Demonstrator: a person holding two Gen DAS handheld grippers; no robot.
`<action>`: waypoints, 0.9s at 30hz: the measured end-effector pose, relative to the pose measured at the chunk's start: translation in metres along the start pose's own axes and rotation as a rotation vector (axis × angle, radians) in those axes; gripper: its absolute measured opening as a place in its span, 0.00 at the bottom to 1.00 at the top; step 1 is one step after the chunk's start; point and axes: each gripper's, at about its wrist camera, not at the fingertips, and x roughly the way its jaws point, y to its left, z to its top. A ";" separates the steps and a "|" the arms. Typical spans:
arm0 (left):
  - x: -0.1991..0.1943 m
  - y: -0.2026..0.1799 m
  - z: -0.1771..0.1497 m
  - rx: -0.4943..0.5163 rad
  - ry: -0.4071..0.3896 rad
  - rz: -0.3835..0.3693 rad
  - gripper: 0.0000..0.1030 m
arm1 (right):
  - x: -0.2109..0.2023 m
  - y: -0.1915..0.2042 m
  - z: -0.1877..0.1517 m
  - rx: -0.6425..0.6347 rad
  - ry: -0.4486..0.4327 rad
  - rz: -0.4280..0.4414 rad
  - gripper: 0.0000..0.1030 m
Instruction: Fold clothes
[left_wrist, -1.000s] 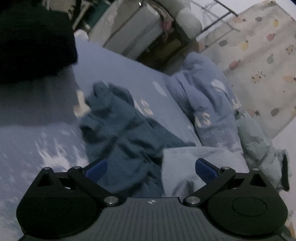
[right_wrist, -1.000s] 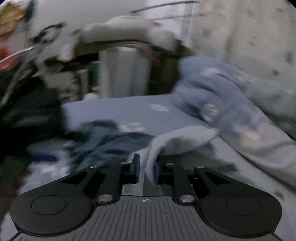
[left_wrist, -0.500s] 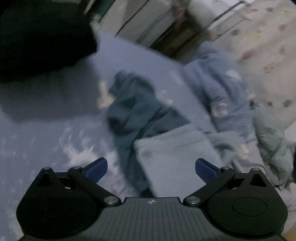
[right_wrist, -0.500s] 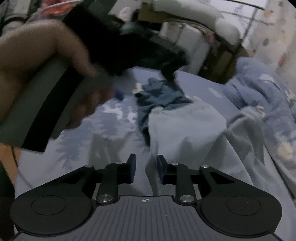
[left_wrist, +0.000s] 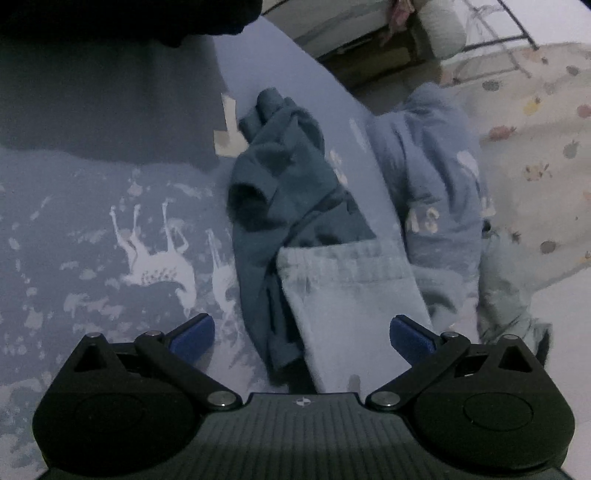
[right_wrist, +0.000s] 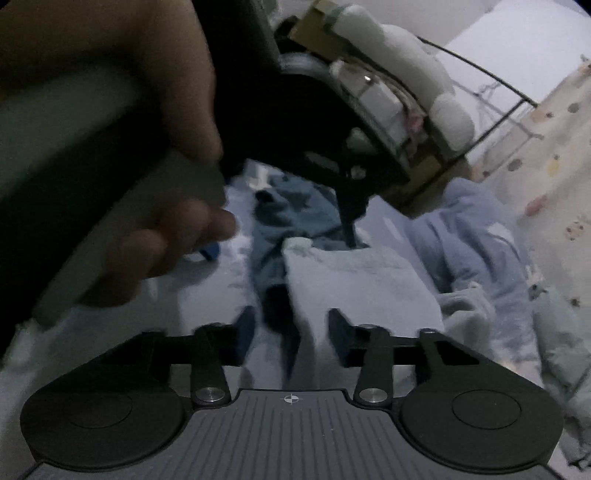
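Note:
A pale blue garment (left_wrist: 351, 295) lies flat on the bed, partly over a crumpled dark teal garment (left_wrist: 284, 177). My left gripper (left_wrist: 301, 332) hangs wide open just above the pale garment's near part, pads clear of it. In the right wrist view the pale blue garment (right_wrist: 354, 280) runs between the fingers of my right gripper (right_wrist: 291, 332). Its jaws are closing, with a gap still showing on both sides of the cloth. A hand (right_wrist: 155, 177) holds the left gripper (right_wrist: 280, 236) above the teal garment (right_wrist: 288, 218).
A lavender printed garment (left_wrist: 432, 173) and a pale green one (left_wrist: 506, 295) lie bunched to the right. The deer-print sheet (left_wrist: 110, 221) spreads out to the left. Beyond the bed stand a metal rack (right_wrist: 406, 110) and a fruit-print curtain (left_wrist: 535, 129).
Both grippers sank toward the pale blue garment, which went from hanging in the right gripper to lying flat. The right jaws widened off the cloth. The left hand entered the right view.

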 end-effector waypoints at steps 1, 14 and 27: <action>0.001 0.002 0.001 -0.009 -0.008 -0.014 1.00 | 0.006 -0.003 0.001 0.014 0.016 -0.024 0.09; 0.020 0.002 0.001 -0.029 0.027 -0.116 0.46 | -0.031 -0.039 0.006 0.210 -0.101 0.085 0.05; -0.008 -0.011 0.005 0.008 -0.104 -0.172 0.06 | -0.090 -0.055 -0.027 0.396 -0.090 0.019 0.44</action>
